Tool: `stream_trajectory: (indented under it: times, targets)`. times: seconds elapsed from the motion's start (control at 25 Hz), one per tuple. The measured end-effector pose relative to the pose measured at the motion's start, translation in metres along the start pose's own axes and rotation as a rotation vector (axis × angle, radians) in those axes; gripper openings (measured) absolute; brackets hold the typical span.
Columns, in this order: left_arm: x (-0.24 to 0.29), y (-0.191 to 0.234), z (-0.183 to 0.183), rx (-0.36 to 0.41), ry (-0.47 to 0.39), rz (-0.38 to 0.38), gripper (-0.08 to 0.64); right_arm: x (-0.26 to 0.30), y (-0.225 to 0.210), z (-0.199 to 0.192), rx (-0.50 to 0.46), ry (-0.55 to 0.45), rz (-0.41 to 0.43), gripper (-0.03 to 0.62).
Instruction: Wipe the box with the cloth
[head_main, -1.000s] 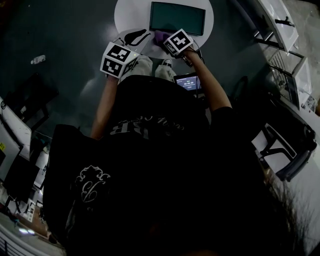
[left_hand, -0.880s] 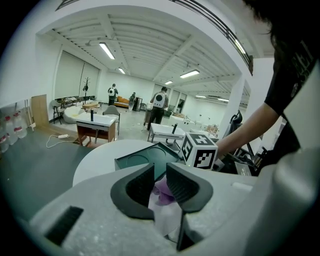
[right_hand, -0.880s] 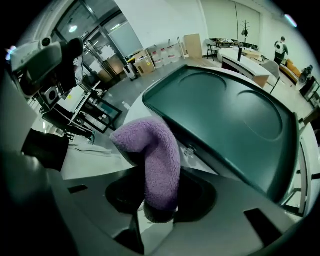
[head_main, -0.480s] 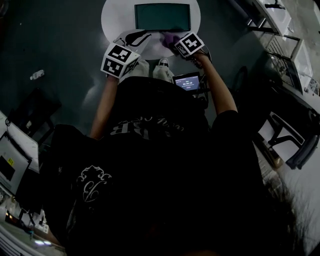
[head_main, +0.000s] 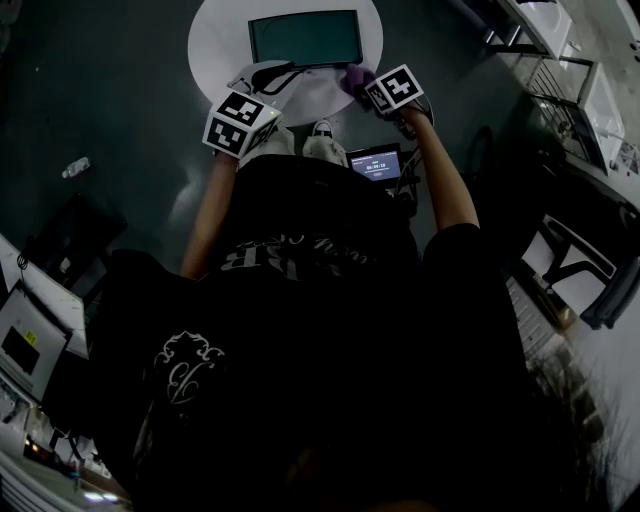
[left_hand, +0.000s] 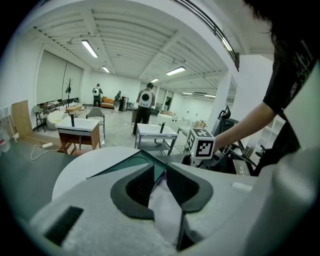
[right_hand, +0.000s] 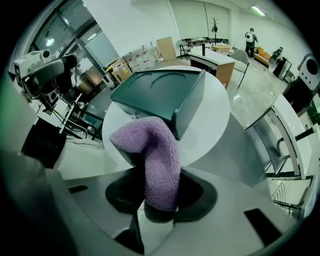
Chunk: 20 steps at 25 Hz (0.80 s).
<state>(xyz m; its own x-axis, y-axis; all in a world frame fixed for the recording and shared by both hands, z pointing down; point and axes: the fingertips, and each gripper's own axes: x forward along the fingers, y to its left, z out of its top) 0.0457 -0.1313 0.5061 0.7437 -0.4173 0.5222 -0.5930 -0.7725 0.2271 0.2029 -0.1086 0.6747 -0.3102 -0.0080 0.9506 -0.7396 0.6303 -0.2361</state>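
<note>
A dark green box (head_main: 305, 38) lies flat on a round white table (head_main: 215, 40). My right gripper (head_main: 362, 85) is shut on a purple cloth (head_main: 353, 76), held at the box's near right corner. In the right gripper view the cloth (right_hand: 157, 160) stands up out of the jaws (right_hand: 157, 200) and curls over just before the box (right_hand: 160, 97); whether they touch I cannot tell. My left gripper (head_main: 268, 78) hovers over the table's near edge, by the box's near left part. In its own view the left gripper (left_hand: 160, 167) is narrowly open on nothing, with the box (left_hand: 127, 164) just ahead.
A lit screen (head_main: 375, 162) and the person's shoes (head_main: 320, 130) sit below the table's near edge. Desks and chairs (head_main: 580, 270) stand to the right. A camera on a stand (right_hand: 45, 70) is left of the table. People (left_hand: 146, 100) stand far off among desks.
My right gripper has carried the cloth to the right along the box's near side, from its left corner to its right corner. The left gripper has barely moved.
</note>
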Motion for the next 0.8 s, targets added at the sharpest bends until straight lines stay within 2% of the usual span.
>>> stream_trajectory:
  times: [0.28,0.52,0.64,0.8]
  targets:
    - [0.016,-0.009,0.015,0.015,-0.007,-0.003,0.084,-0.013,-0.024,-0.015,-0.001,0.014,-0.026,0.115]
    - [0.020,-0.010,0.019,0.012,-0.008,0.010,0.084,-0.016,-0.040,-0.013,0.042,0.000,-0.028,0.115]
    - [0.013,-0.003,0.015,0.003,-0.009,0.022,0.084,-0.012,-0.035,-0.003,0.026,-0.001,-0.020,0.115]
    - [0.019,-0.004,0.019,-0.007,-0.007,0.044,0.084,-0.011,-0.049,-0.002,-0.009,0.024,-0.028,0.115]
